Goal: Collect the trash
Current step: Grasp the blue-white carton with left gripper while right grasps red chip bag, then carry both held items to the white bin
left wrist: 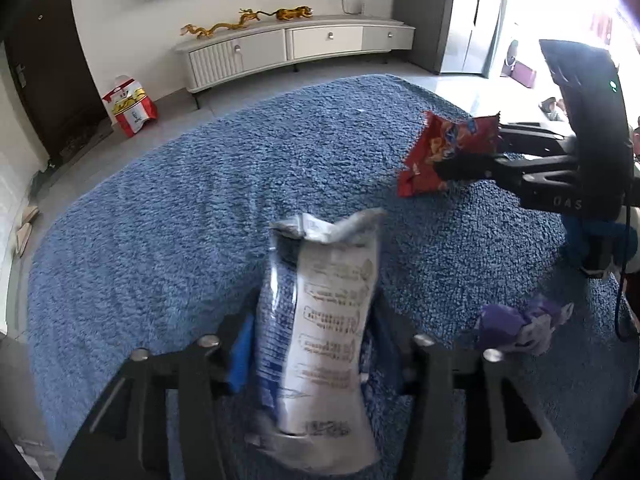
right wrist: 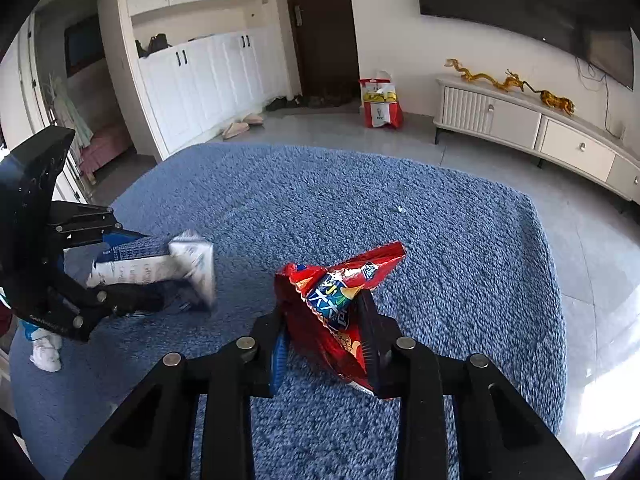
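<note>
Left gripper (left wrist: 316, 344) clamped on white packet (left wrist: 324, 320), lower end cut off; right gripper (right wrist: 324, 332) pinching red snack bag (right wrist: 340, 300) over blue rug (left wrist: 200, 200).

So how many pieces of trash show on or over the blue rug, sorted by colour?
White and blue: 1, the snack bag between the left gripper fingers.
Red: 1, the chip bag between the right gripper fingers.
Purple: 1, the crumpled wrapper lying on the rug.
White: 1, the crumpled wad on the rug.
Total: 4
</note>
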Action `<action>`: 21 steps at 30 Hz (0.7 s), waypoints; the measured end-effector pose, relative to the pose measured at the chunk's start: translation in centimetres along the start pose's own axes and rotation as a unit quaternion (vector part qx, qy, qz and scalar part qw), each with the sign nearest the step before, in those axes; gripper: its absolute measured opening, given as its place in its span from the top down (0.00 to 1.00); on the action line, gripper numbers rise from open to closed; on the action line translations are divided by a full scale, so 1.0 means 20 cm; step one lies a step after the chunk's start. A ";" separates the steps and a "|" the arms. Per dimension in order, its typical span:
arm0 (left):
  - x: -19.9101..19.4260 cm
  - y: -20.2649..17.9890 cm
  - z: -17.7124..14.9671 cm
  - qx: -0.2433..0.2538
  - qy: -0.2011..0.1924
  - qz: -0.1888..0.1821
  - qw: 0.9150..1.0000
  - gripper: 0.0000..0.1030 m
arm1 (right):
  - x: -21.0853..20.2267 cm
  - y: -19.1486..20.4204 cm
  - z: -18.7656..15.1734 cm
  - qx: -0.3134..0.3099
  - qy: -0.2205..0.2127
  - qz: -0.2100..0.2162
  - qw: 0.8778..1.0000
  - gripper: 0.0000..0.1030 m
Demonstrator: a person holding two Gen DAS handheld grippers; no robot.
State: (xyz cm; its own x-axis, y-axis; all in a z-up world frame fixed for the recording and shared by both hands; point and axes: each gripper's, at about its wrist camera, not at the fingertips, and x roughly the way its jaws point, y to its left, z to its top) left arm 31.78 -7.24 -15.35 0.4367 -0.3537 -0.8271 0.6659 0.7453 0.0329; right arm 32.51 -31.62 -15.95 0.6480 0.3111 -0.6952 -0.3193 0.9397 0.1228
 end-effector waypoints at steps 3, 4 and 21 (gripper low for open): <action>-0.04 -0.03 -0.01 0.003 0.000 0.011 1.000 0.58 | -0.06 0.03 -0.03 -0.003 -0.001 -0.001 1.000 0.71; -0.06 -0.04 -0.02 0.003 -0.001 0.015 1.000 0.59 | -0.08 0.04 -0.04 -0.004 -0.002 -0.002 1.000 0.71; -0.77 -0.35 -0.08 -0.022 -0.100 0.038 0.994 0.60 | -0.85 0.16 -0.17 -0.004 -0.097 -0.032 0.995 0.71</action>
State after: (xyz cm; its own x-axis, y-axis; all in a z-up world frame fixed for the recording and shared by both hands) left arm 19.48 -6.24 -3.77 0.5994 -0.3973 -0.6949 0.6007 0.7971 0.0624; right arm 18.12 -34.38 -6.04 0.7879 0.2728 -0.5521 -0.2776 0.9576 0.0769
